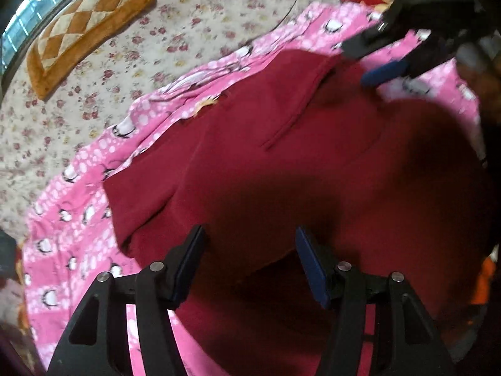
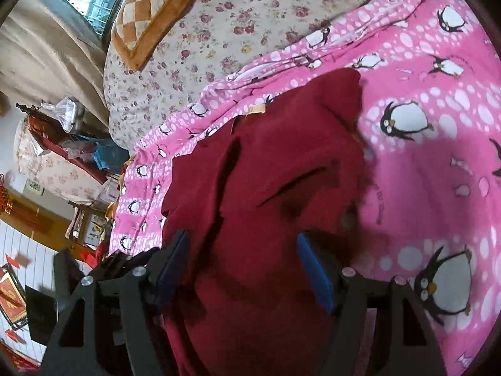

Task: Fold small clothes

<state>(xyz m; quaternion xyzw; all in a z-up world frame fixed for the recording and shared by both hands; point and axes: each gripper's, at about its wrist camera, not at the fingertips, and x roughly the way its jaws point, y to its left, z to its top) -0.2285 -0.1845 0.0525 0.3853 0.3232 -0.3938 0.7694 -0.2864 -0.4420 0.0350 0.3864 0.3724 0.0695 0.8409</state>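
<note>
A dark red garment (image 1: 281, 144) lies spread on a pink penguin-print sheet (image 1: 78, 188). My left gripper (image 1: 250, 244) is open just above the garment's near edge, with nothing between its blue pads. My right gripper (image 1: 372, 62) shows in the left wrist view at the garment's far right edge, open. In the right wrist view the garment (image 2: 281, 172) lies bunched and creased below my open right gripper (image 2: 241, 250), on the pink sheet (image 2: 422, 172).
A floral bedspread (image 1: 188, 15) covers the bed beyond the pink sheet. A brown and cream checked cushion (image 1: 87, 25) lies on it. In the right wrist view, cluttered furniture and bags (image 2: 72, 144) stand past the bed's left edge.
</note>
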